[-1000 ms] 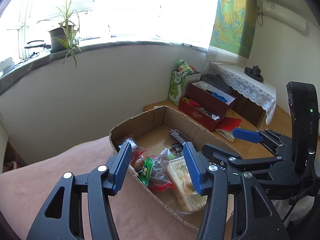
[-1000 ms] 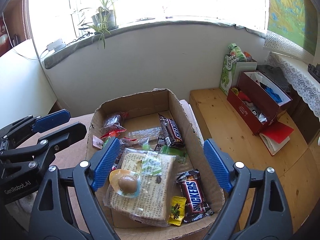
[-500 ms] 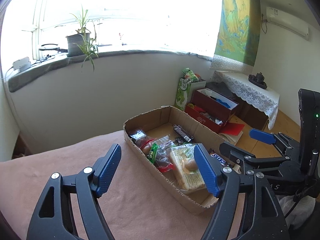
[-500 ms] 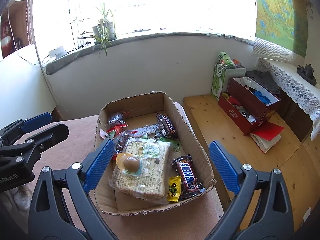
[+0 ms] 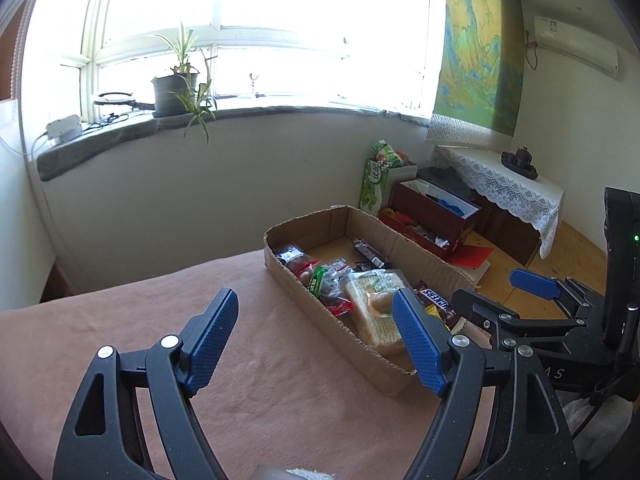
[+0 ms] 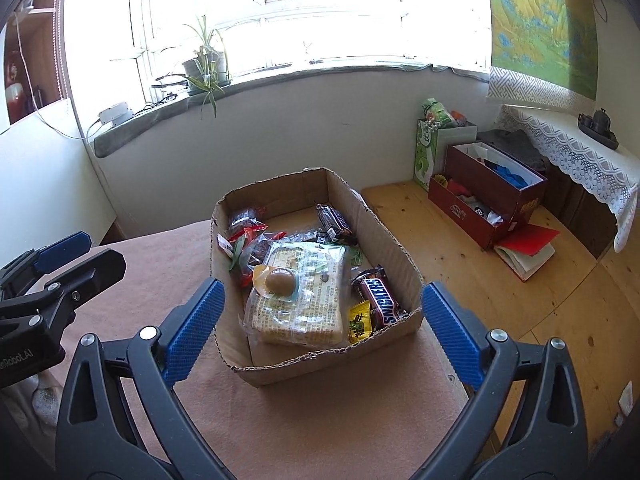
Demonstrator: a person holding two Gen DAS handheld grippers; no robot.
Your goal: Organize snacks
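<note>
Both tongs hang empty above the pink-covered counter (image 6: 320, 420), jaws spread wide: the right tongs (image 6: 320, 316) frame the near end of the cardboard box (image 6: 396, 248), the left tongs (image 5: 316, 344) sit off at its nine o'clock side over bare cloth. By my reading the snacks are already gathered into the box, which would explain why neither tool grips anything. Inside, counted: one large cracker pack (image 6: 300, 300) in the middle, one round jelly cup (image 6: 280, 280) resting on top of it, one Snickers bar (image 6: 380, 300) at three o'clock, one small yellow sachet (image 6: 359, 322) beside it, one dark bar (image 6: 334, 222) at twelve o'clock, and some red-and-clear packets at ten (too jumbled to count).
</note>
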